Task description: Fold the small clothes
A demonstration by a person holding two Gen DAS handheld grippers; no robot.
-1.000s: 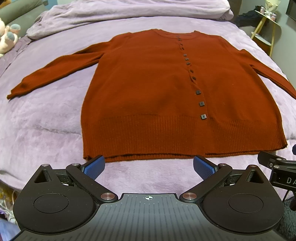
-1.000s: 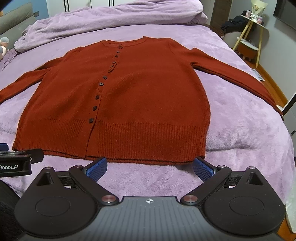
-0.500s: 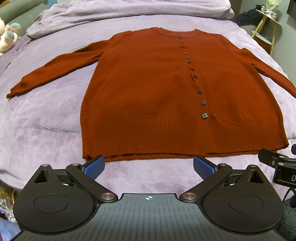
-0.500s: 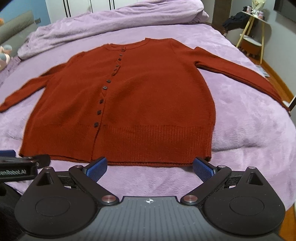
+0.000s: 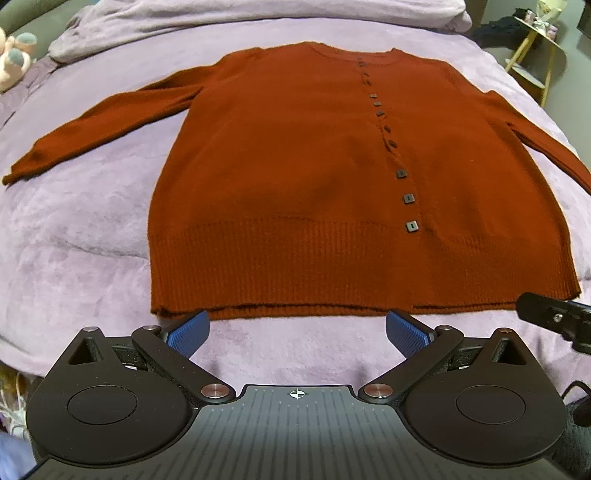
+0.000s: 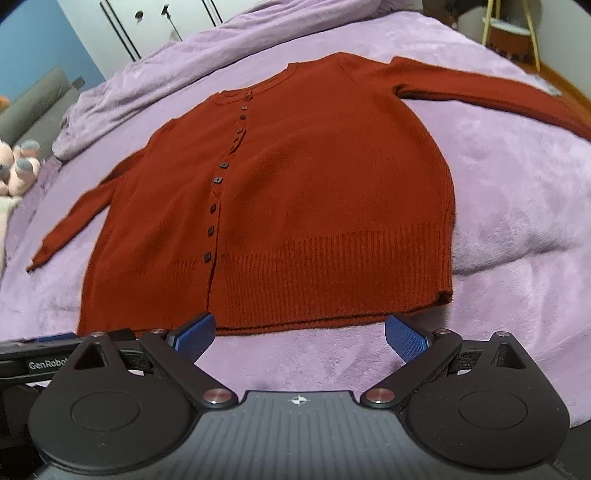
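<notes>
Both claws (image 5: 297, 332) (image 6: 299, 334) spread wide, low before cardigan (image 5: 351, 177) hem

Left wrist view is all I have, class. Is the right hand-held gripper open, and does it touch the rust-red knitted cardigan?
Observer: The right hand-held gripper is open, its blue pads apart and holding nothing. It sits at the ribbed hem of the rust-red knitted cardigan; I cannot tell if they touch.
Operator: Where does the sleeve on that side go?
Observer: That sleeve lies stretched across the purple fleece blanket toward the bed's edge; its cuff is out of frame.
Operator: What's behind the bed?
Observer: White wardrobe doors beside a blue wall.
</notes>
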